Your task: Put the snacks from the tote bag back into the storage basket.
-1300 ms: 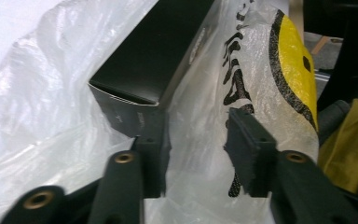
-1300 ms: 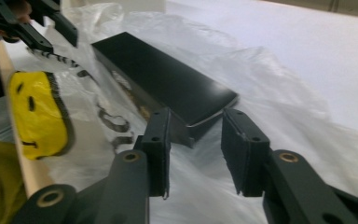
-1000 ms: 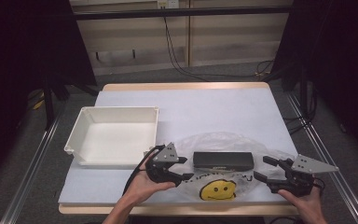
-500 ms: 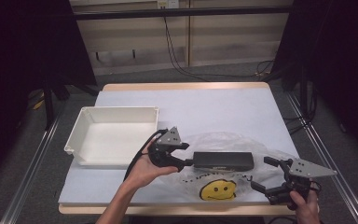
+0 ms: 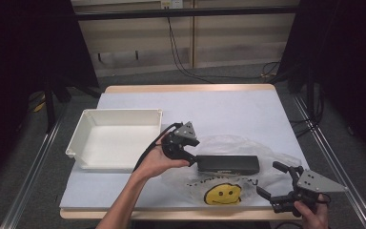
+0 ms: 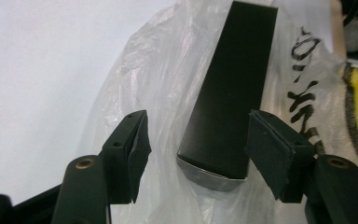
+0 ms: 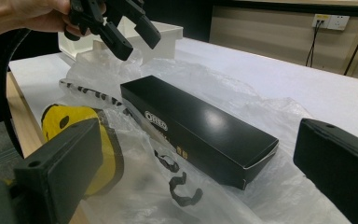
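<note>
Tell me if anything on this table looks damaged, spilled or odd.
Nothing spilled or damaged. The black box lies flat on the crumpled plastic bag; the white tray sits squarely beside it.

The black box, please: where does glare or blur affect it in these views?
Right gripper view: a soft light patch glares on the box top, the jaws blurred in front. Left gripper view: box matte, its near end sharp. High view: box small, detail soft.

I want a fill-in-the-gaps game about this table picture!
1. The long black box lies on a clear plastic ____.
2. The face printed on the bag is coloured ____.
3. The white tray sits beside the person's ____ gripper.
4. The brand word on the box reads ____.

Missing words: bag; yellow; left; Oreo
</note>
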{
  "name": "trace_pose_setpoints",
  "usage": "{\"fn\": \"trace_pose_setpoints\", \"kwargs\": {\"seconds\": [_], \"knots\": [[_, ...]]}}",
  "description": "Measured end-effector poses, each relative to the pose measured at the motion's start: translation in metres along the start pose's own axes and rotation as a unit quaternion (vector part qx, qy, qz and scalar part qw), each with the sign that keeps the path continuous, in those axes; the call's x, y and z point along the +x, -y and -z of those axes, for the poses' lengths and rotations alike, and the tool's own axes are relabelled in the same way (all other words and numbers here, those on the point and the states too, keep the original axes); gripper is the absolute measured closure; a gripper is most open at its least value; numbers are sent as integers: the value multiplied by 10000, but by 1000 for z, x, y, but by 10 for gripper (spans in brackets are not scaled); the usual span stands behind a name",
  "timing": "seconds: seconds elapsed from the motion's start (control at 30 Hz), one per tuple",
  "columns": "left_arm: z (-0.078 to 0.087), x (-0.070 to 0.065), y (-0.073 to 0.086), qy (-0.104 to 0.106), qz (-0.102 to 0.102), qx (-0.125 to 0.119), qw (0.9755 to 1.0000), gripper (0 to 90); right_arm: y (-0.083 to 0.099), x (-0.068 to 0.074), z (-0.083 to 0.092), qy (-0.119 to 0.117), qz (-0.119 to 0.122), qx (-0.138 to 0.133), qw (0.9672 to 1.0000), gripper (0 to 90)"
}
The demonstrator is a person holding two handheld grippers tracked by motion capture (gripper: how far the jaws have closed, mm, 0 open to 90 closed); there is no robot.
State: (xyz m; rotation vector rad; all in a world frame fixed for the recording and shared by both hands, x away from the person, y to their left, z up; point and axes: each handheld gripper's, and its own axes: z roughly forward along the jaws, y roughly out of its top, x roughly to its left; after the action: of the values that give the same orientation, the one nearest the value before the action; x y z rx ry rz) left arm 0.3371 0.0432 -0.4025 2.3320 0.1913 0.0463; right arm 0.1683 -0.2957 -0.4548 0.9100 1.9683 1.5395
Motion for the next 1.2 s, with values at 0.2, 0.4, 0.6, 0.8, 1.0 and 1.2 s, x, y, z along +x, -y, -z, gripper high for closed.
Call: {"fn": "trace_pose_setpoints", "kwargs": {"seconds": [0.2,0.4,0.6,0.8,1.0,1.2], "knots": [[-13,-1,-5,181,-164,254,9994,461,3,-3,-4,-16,-30,-26,10000,10],[-24,0,-4,240,-214,448,9985,434,3,-3,-9,-65,27,77,9999,11],[-31,0,-5,295,-262,432,9983,411,3,-4,-10,-136,51,101,9998,11],[-30,-1,-5,336,-300,429,9981,375,4,-5,-10,-185,7,143,9997,10],[-30,-1,-5,354,-347,499,9975,402,4,-5,-10,-210,56,151,9996,9],[-34,-5,-5,396,-438,620,9963,365,4,-4,-12,-252,56,175,9995,8]]}}
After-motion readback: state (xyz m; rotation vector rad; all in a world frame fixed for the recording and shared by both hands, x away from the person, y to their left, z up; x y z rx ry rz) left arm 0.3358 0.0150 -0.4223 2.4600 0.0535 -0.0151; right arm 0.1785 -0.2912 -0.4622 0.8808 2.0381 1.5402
